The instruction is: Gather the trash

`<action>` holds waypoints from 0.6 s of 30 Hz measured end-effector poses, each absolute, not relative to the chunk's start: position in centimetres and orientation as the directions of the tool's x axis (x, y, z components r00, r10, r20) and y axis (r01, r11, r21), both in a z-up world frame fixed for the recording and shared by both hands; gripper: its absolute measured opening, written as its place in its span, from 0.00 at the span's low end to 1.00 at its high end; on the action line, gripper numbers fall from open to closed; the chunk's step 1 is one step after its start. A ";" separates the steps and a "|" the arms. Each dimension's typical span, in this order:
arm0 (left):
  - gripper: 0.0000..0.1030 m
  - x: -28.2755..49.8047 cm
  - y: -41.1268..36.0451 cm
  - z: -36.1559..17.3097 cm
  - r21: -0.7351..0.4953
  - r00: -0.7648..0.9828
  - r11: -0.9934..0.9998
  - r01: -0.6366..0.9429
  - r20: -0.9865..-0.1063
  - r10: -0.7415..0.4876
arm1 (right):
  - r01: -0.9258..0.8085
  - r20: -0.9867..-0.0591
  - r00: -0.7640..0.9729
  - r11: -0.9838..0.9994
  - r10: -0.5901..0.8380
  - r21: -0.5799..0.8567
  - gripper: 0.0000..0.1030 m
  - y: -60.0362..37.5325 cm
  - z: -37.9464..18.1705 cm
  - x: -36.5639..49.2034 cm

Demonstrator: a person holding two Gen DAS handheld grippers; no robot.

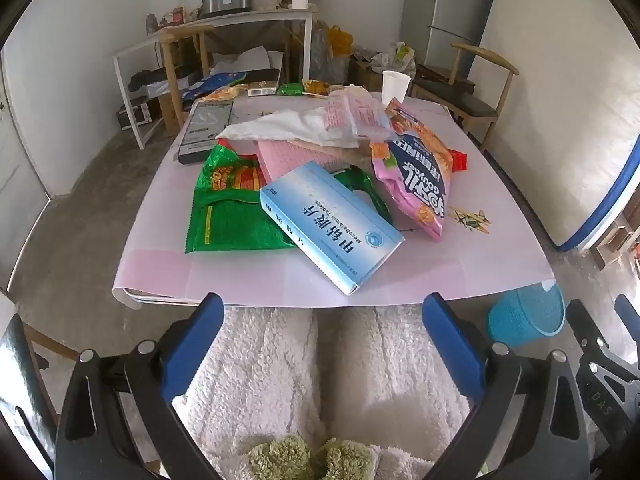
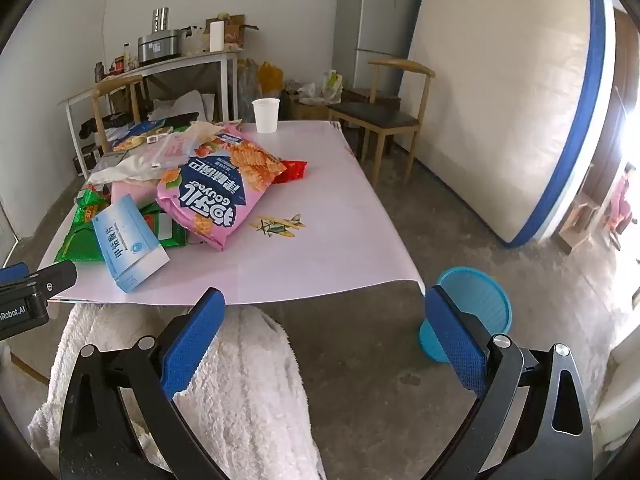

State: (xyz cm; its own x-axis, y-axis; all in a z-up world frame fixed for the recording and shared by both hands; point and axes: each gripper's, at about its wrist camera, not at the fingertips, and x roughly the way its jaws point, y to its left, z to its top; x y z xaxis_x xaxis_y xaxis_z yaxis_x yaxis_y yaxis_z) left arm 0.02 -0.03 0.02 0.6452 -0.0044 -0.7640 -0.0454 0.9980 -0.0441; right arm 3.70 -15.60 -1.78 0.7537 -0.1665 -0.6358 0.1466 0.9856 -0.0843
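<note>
**Both grippers spread wide, trash pile waiting on table**

Two wrist views, both looking down over a person's lap in white fluffy fabric toward a table (image 1: pixel 460 276) w/ a pale pink cover.

Left gripper (image 1: pixel 322 312): blue-padded fingers spread far apart, nothing btwn them, hanging short of the table's near edge. Right gripper (image 2: pixel 324 308): fingers likewise wide apart & empty, just off the table's near right corner.

Trash sits heaped on the table's left-centre. Nearest the edge: a light-blue medicine box (image 1: pixel 330 226), lying tilted on top of a green snack wrapper (image 1: pixel 228 216). To its right, a pink snack bag (image 1: pixel 416 184) w/ blue label, leaning on the pile. Behind it, a small red wrapper (image 2: pixel 292 170) touching the bag. Above the box: a pink pad (image 1: pixel 292 156), a crumpled white tissue or plastic (image 1: pixel 288 128), a clear pinkish bag (image 1: pixel 356 116). More wrappers lie along the far edge, too small to tell apart. A white paper cup (image 2: pixel 266 115) stands upright at the far side, apart from the heap. A small plane picture (image 2: pixel 278 226) shows on the cover.

A blue wastebasket (image 2: pixel 474 312) stands on the concrete floor, just beside the table's near right corner, partly behind the right gripper's right finger.
</note>
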 end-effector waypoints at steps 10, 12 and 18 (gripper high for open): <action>0.94 0.3 0.7 -0.1 -0.056 0.644 0.998 -0.041 -0.765 -0.017 | 0.133 -0.647 0.747 0.988 -0.151 -0.077 0.93 -15.7 -1.7 3.4; 0.94 -0.1 0.3 0.1 -0.048 0.643 0.998 -0.052 -0.766 -0.004 | 0.130 -0.651 0.744 0.988 -0.149 -0.079 0.93 -15.7 -1.9 3.3; 0.94 -0.2 0.5 0.1 -0.038 0.642 0.998 -0.059 -0.767 0.009 | 0.118 -0.675 0.723 0.989 -0.148 -0.090 0.93 -15.5 -1.9 3.7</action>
State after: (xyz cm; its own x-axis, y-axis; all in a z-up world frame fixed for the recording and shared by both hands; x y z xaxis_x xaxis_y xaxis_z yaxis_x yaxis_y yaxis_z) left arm -0.23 0.50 0.08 0.6421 0.0087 -0.7666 -0.0587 0.9976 -0.0378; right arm 3.73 -15.47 -1.93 0.7229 -0.1479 -0.6750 0.1182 0.9889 -0.0900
